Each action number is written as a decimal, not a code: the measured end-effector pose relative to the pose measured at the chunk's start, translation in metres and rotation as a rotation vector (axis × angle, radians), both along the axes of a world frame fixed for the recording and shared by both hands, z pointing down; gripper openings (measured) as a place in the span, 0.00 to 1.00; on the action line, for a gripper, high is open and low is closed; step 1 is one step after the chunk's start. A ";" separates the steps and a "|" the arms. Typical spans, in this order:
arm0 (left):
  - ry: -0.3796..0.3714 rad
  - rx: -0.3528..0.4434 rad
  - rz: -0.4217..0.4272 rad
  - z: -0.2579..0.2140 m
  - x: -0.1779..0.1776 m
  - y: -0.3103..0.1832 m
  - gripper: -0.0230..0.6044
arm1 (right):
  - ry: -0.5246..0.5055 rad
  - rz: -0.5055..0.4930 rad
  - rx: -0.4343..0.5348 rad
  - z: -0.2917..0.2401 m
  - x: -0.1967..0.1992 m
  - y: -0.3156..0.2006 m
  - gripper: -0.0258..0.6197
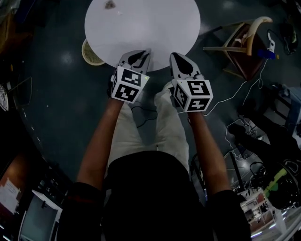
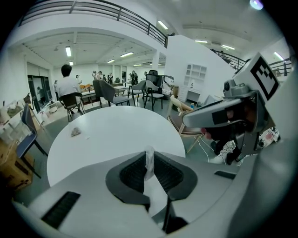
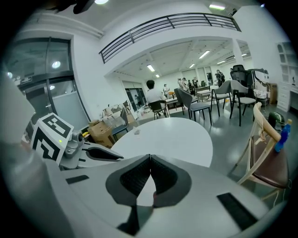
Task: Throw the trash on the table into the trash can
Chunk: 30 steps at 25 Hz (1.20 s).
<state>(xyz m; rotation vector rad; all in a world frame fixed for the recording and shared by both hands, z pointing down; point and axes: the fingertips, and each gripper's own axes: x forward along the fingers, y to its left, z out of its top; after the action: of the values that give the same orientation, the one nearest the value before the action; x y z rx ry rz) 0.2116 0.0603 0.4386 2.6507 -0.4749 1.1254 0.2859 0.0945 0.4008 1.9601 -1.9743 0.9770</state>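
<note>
The person stands at the near edge of the round white table (image 1: 141, 28), with both grippers held out just over its rim. The left gripper (image 1: 140, 55) is pinching a strip of white paper (image 2: 149, 163), which stands up between the pads; the jaws are apart only as much as the paper needs. The right gripper (image 1: 175, 57) has its jaws pressed together with nothing between them. So the step in hand seems to be the carrying: one piece of trash is taken and not yet dropped.

The trash can (image 1: 89, 52), a pale mesh basket, stands on the floor at the left of the table, half hidden under the rim. The next move probably calls for bringing the left gripper to the left, past the table edge, until it is above the opening, and only then parting the jaws. The paper is light and could drift or stick to a pad, so the release should be low over the can.

At the far side of the table lies a crumpled piece (image 1: 109, 4), with a tiny scrap (image 1: 118, 12) near it; both are yet to be collected, and the free right gripper could reach them across the bare top. At the right, well apart from the can, a wooden chair (image 1: 244, 40) with a blue bottle (image 1: 265, 53) and loose cables (image 1: 235, 94) on the floor do not block the way.
</note>
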 end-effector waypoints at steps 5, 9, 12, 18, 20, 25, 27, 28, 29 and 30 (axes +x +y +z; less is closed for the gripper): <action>0.016 -0.017 -0.040 0.006 -0.045 -0.027 0.13 | 0.001 -0.015 -0.018 0.009 -0.042 -0.024 0.07; 0.036 -0.037 -0.098 0.009 -0.089 -0.051 0.13 | -0.008 -0.056 -0.036 0.016 -0.089 -0.049 0.07; 0.039 -0.040 -0.159 0.015 -0.123 -0.069 0.13 | -0.016 -0.107 -0.044 0.024 -0.124 -0.069 0.07; 0.038 -0.048 -0.267 0.028 -0.192 -0.102 0.13 | -0.037 -0.190 -0.051 0.041 -0.191 -0.108 0.07; 0.037 -0.052 -0.305 0.033 -0.215 -0.112 0.13 | -0.040 -0.222 -0.053 0.046 -0.214 -0.120 0.07; 0.040 -0.054 -0.381 0.048 -0.269 -0.139 0.13 | -0.044 -0.294 -0.052 0.058 -0.272 -0.150 0.07; 0.039 -0.060 -0.408 0.057 -0.289 -0.149 0.13 | -0.048 -0.316 -0.055 0.066 -0.296 -0.159 0.07; 0.039 -0.064 -0.422 0.062 -0.298 -0.153 0.13 | -0.052 -0.327 -0.058 0.070 -0.306 -0.163 0.07; 0.038 -0.068 -0.433 0.068 -0.306 -0.157 0.13 | -0.056 -0.336 -0.061 0.075 -0.316 -0.166 0.07; 0.038 -0.071 -0.443 0.074 -0.312 -0.161 0.13 | -0.058 -0.345 -0.062 0.080 -0.325 -0.169 0.07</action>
<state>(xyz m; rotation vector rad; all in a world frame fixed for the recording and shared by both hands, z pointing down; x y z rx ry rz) -0.1007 -0.1004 0.5125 2.3349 -0.9374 0.9301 -0.0391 -0.0750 0.4809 1.5040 -2.1862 0.9982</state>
